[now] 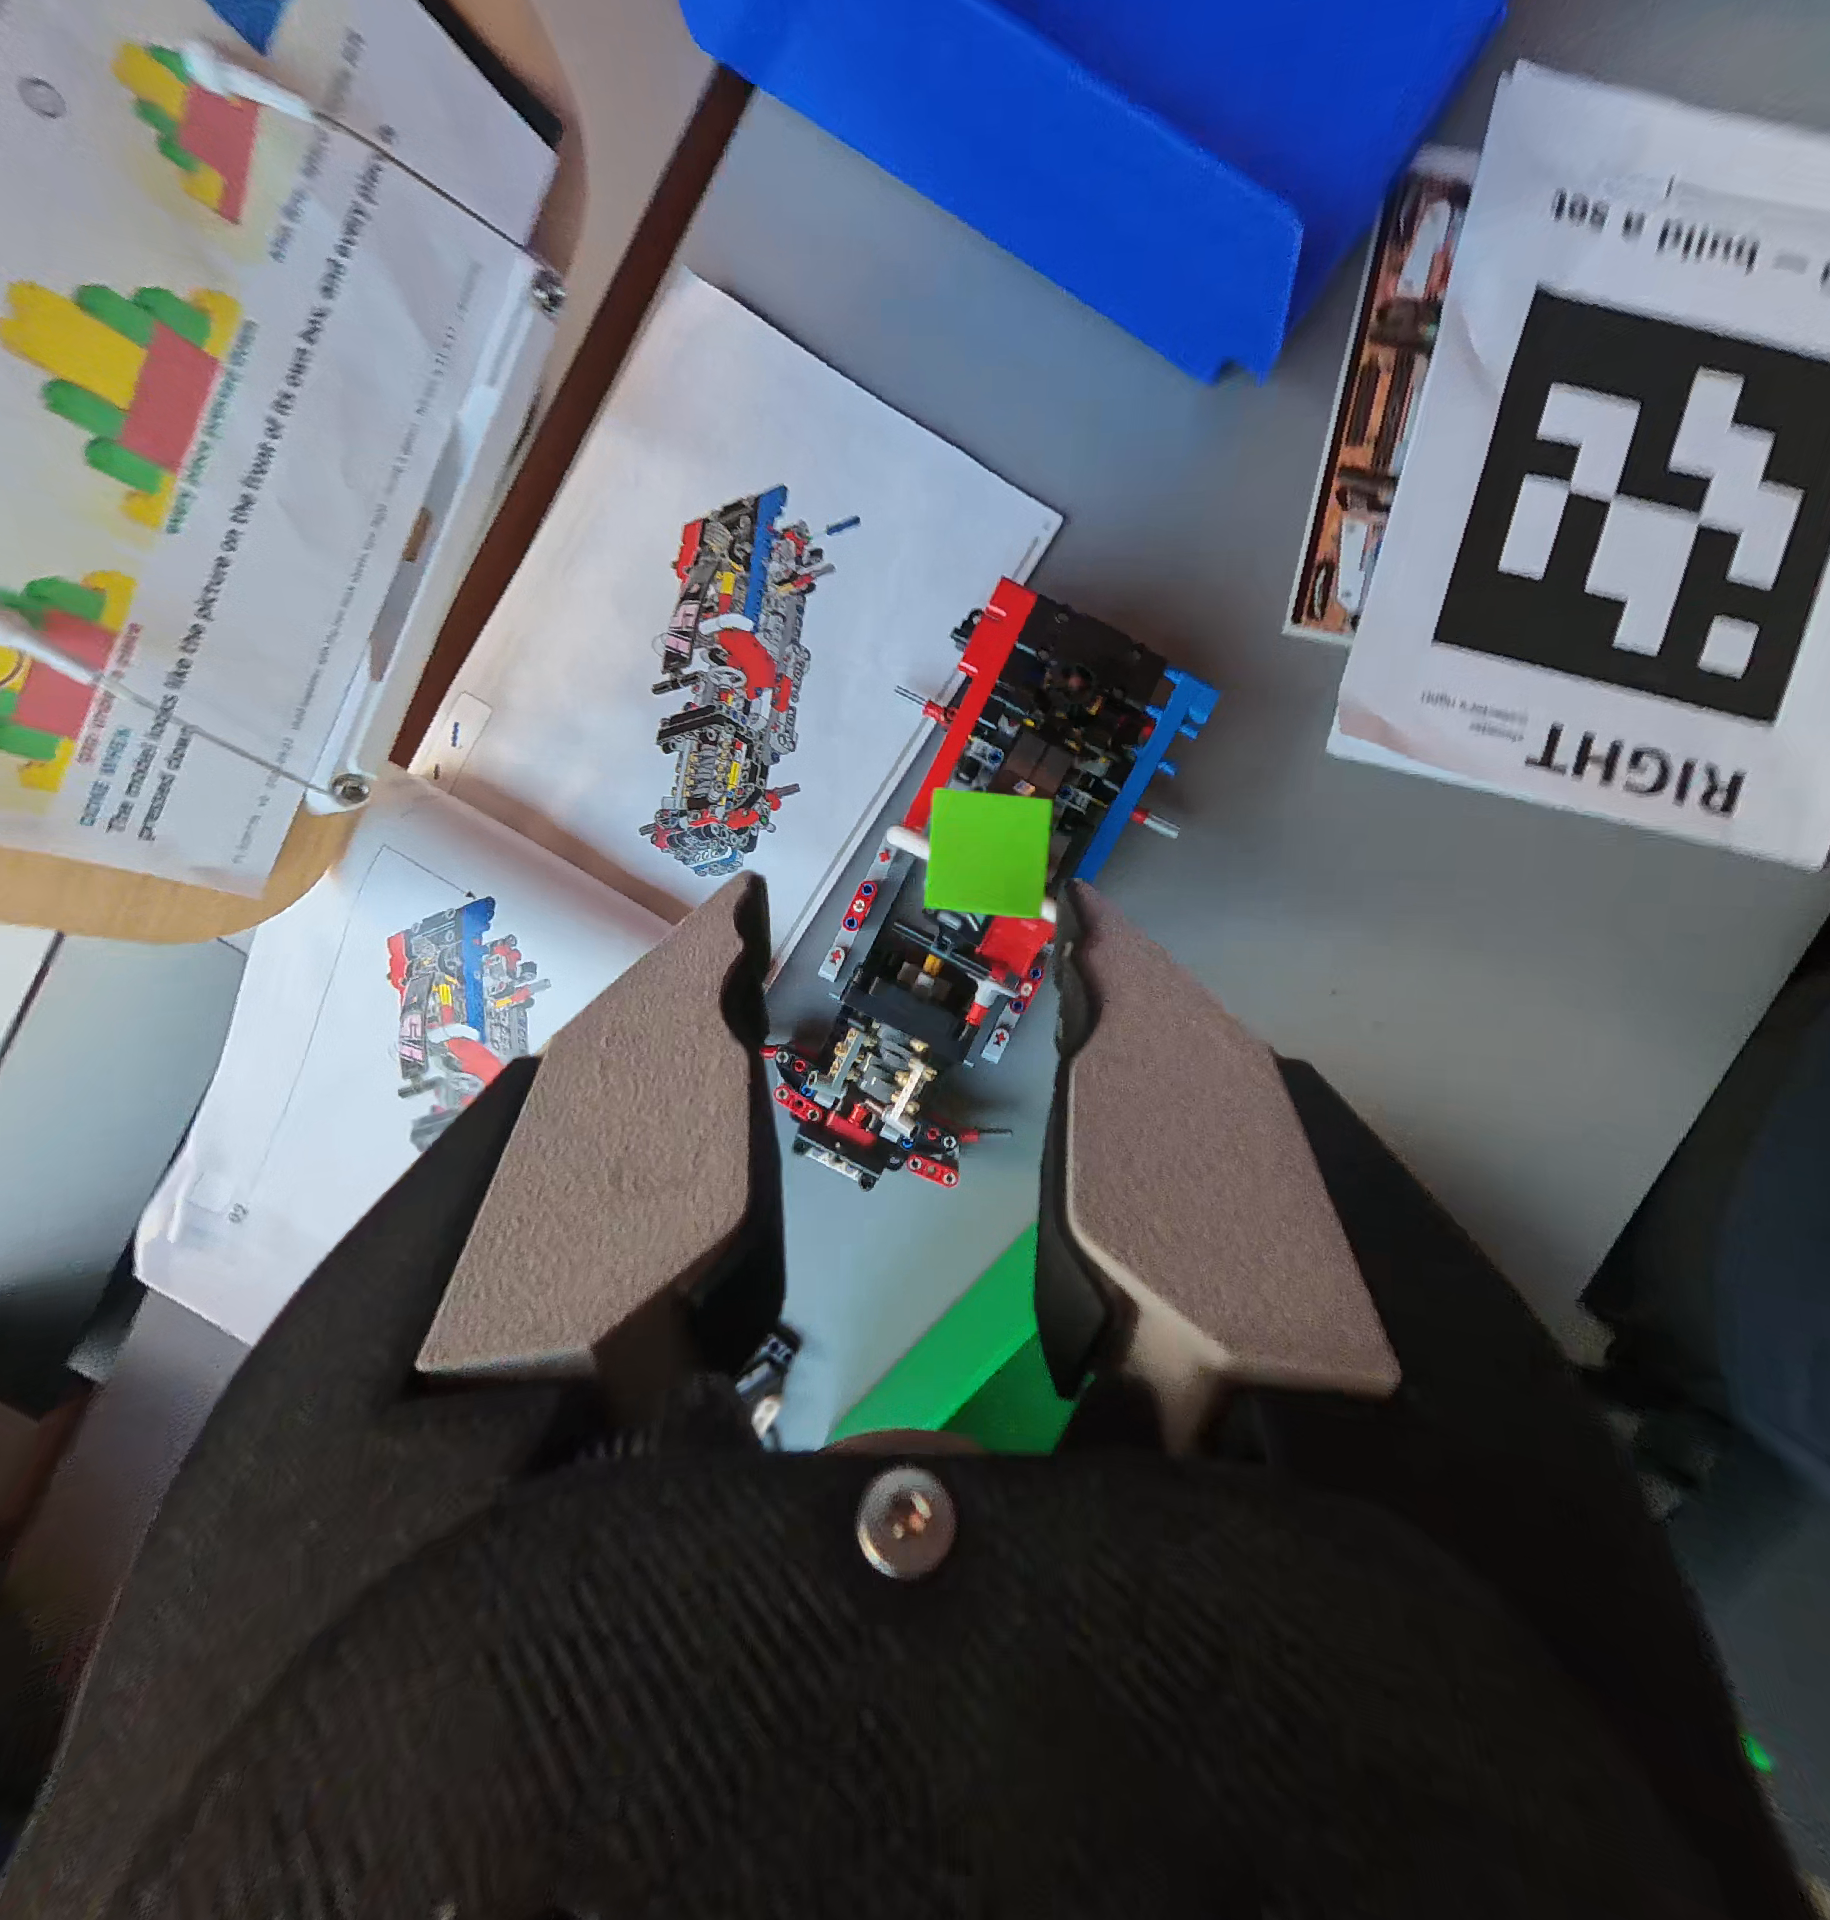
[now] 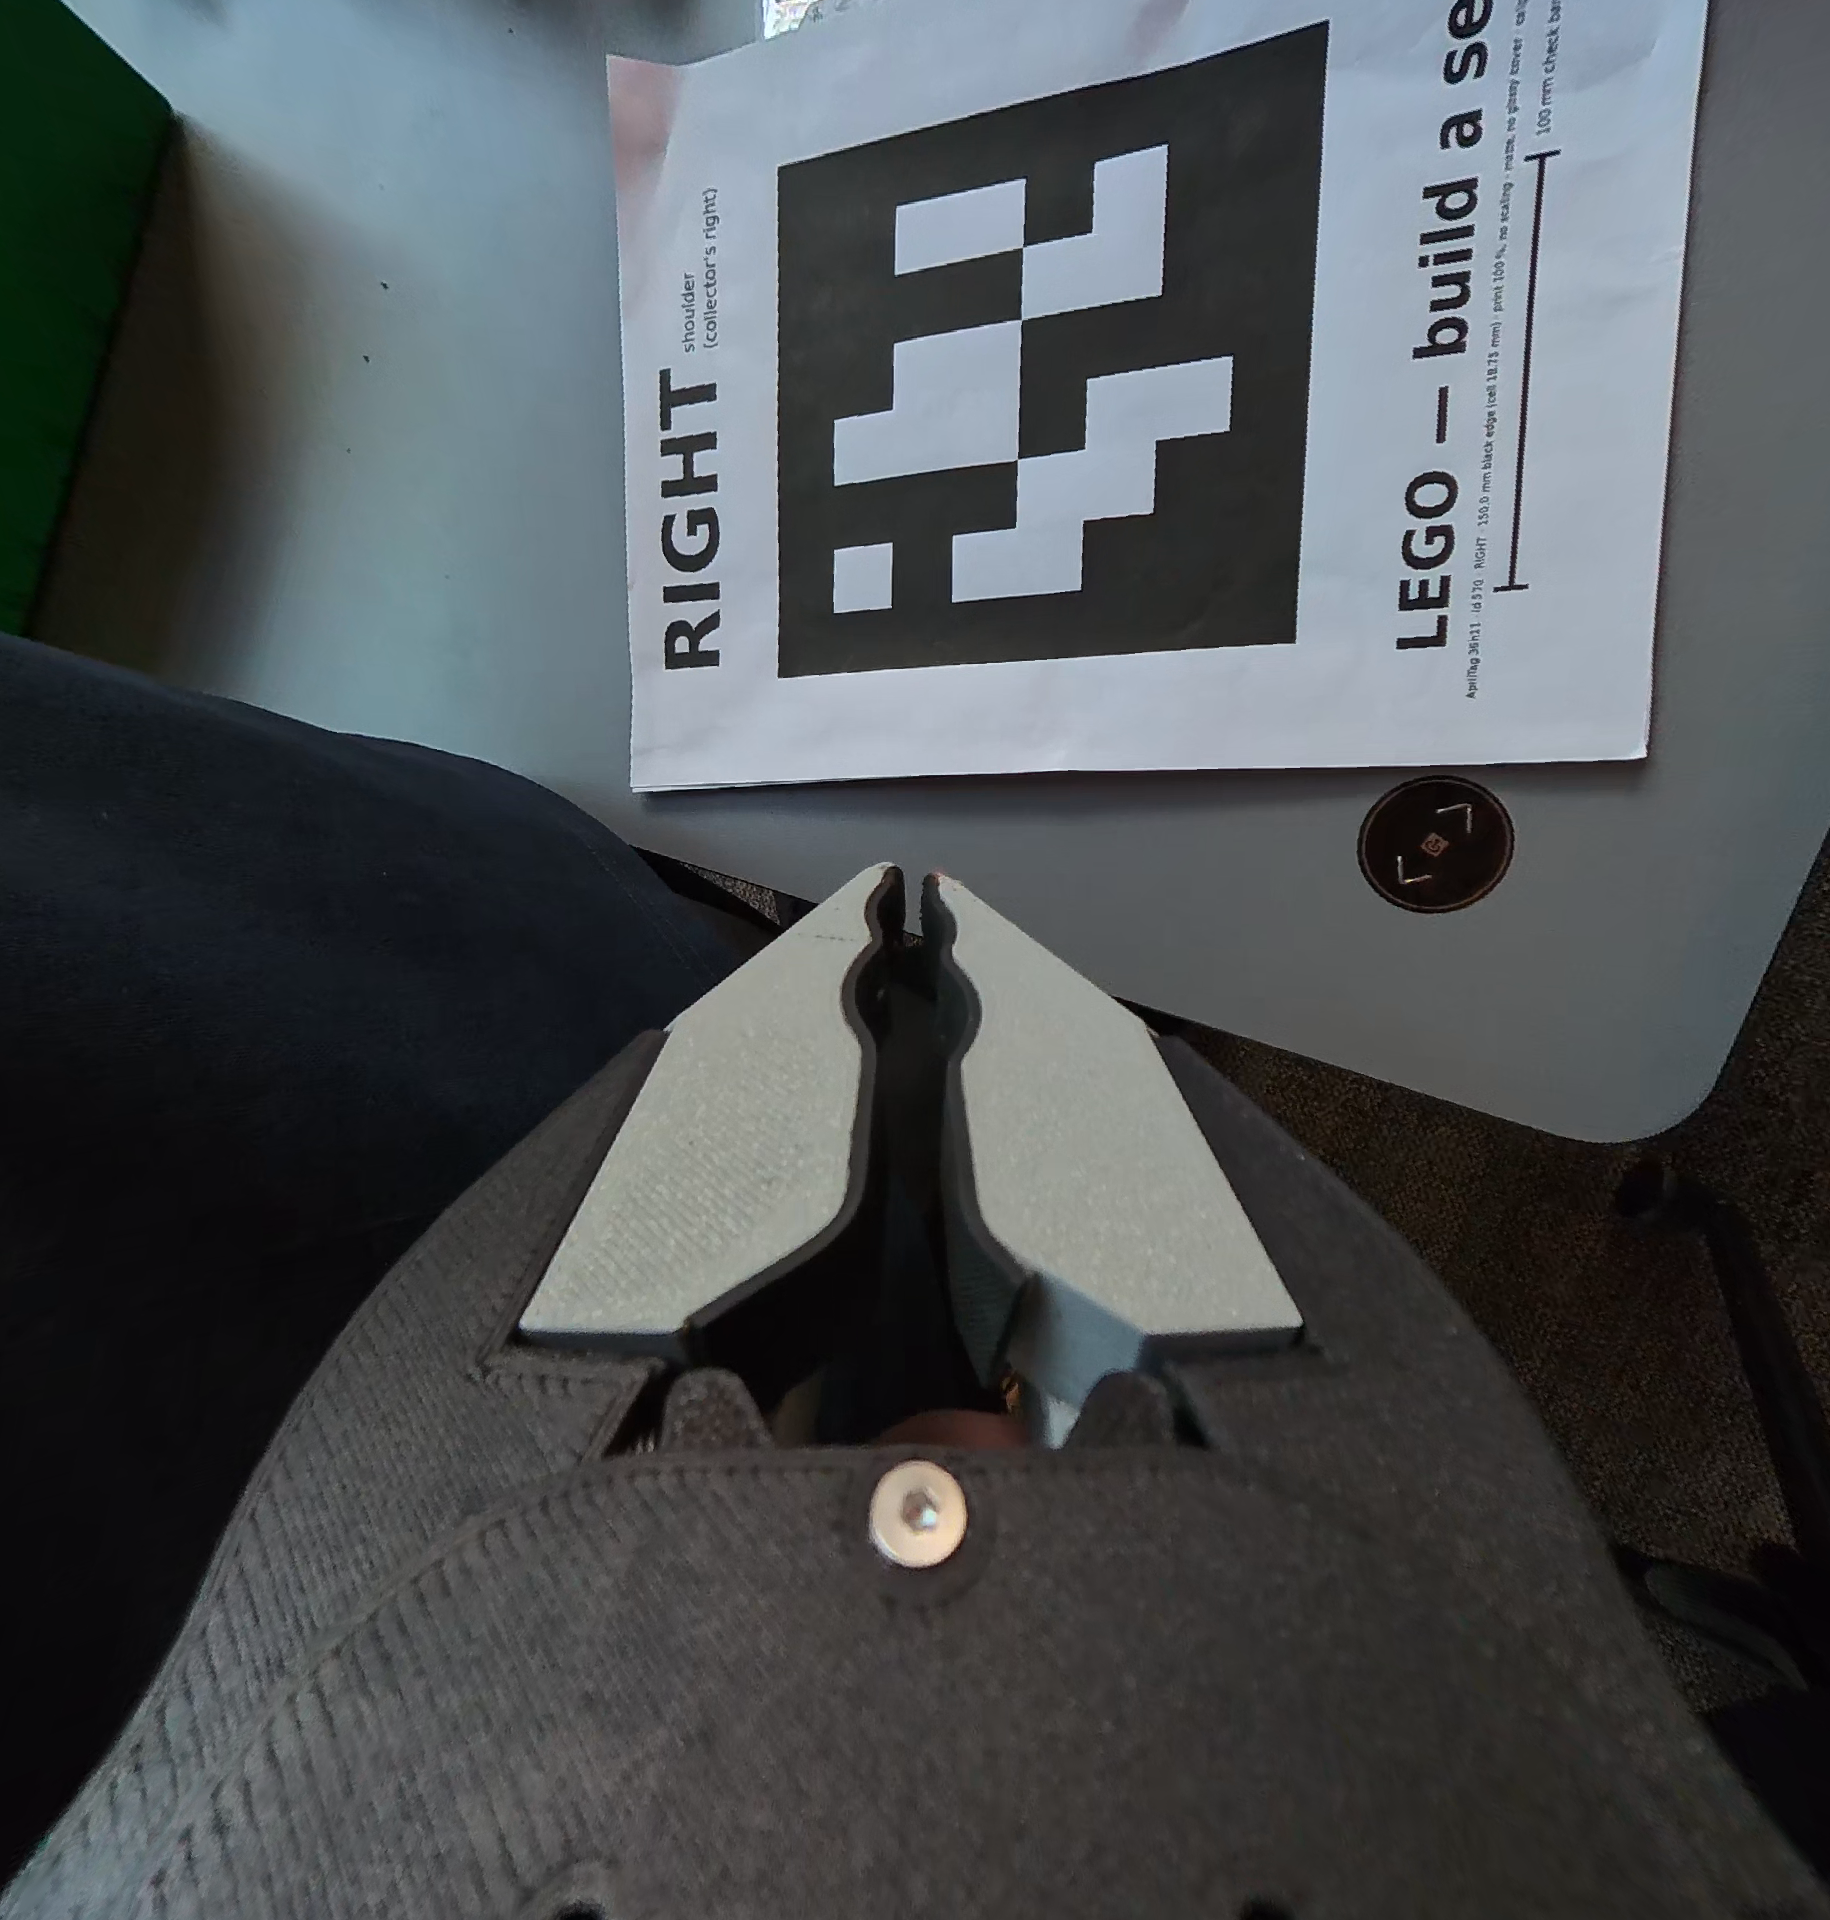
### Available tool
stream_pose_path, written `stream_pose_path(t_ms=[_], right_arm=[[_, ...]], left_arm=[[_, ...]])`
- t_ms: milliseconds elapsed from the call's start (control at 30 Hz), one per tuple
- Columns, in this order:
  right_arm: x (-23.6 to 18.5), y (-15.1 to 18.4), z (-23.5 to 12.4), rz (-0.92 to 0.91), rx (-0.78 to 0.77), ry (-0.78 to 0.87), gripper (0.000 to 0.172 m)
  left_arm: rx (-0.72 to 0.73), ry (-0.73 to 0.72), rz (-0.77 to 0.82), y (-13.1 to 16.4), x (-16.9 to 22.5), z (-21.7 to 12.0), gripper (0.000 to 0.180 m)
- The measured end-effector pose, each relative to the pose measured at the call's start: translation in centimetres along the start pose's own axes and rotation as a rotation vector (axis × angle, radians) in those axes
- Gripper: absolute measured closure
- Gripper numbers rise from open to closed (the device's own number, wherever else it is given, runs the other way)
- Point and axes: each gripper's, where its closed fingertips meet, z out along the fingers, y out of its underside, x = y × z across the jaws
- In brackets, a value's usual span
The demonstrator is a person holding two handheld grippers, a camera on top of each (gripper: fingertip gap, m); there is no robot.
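The left gripper (image 1: 911,914) hangs, jaws apart and empty, over a half-built brick vehicle (image 1: 1004,883) beside open instructions (image 1: 578,727); the right gripper (image 2: 916,883), jaws together, holds nothing.

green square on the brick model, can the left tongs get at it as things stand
Probably yes. The left tongs stand open above the brick model, and the green square sits on top, just past the fingertips, uncovered. The gap looks wider than the square. Height above it is hard to judge.
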Motion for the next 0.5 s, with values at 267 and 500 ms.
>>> stream_pose_path(t_ms=[267, 500], right_arm=[[-0.3, 0.2, 0.3, -0.008, -0.009, -0.008, 0.17], [-0.7, -0.5, 0.4, -0.04, -0.016, -0.012, 0.17]], left_arm=[[-0.028, -0.086, -0.396, 7.2, -3.9, 0.9, 0.179], [-0.144, -0.082, -0.462, 10.5, -3.7, 5.8, 0.18]])
